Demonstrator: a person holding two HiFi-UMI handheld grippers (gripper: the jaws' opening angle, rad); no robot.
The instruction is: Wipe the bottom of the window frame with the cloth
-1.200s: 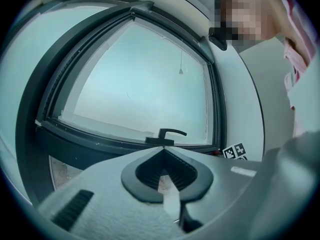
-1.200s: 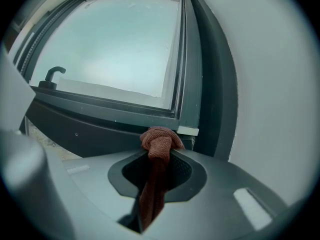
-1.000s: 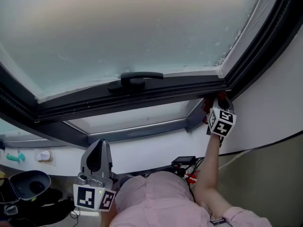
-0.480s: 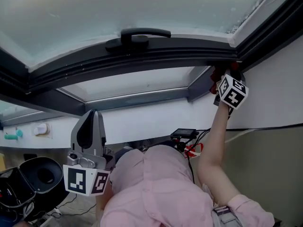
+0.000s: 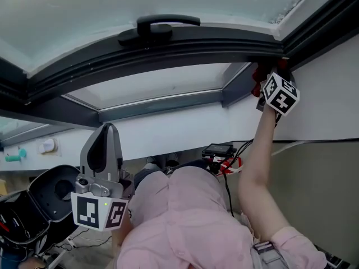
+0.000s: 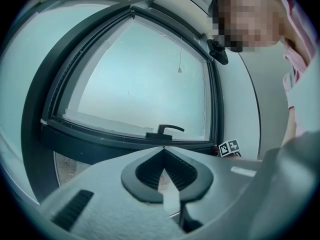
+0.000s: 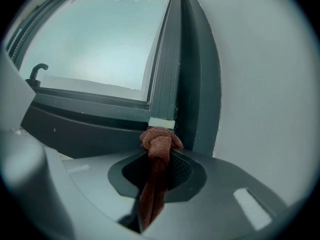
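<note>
**Right jaws clamped on red-brown cloth at frame corner**

Right gripper [image 5: 269,78]: raised on an outstretched arm, jaws closed on the cloth [image 7: 159,143]. Cloth red-brown, with a knotted bunch protruding past the tips and a tail trailing back between the jaws. Located at the lower right corner of the dark window frame [image 5: 168,49], where the bottom rail meets the right upright; contact with the rail not discernible.

Left gripper [image 5: 107,132]: held low beside the pink-shirted torso [image 5: 190,217], well apart from the frame. Jaws closed tip to tip, nothing between them.

Window handle [image 5: 161,24]: black, mounted on the bottom rail, well left of the cloth.

White wall [image 5: 328,94]: just right of the frame corner.
</note>
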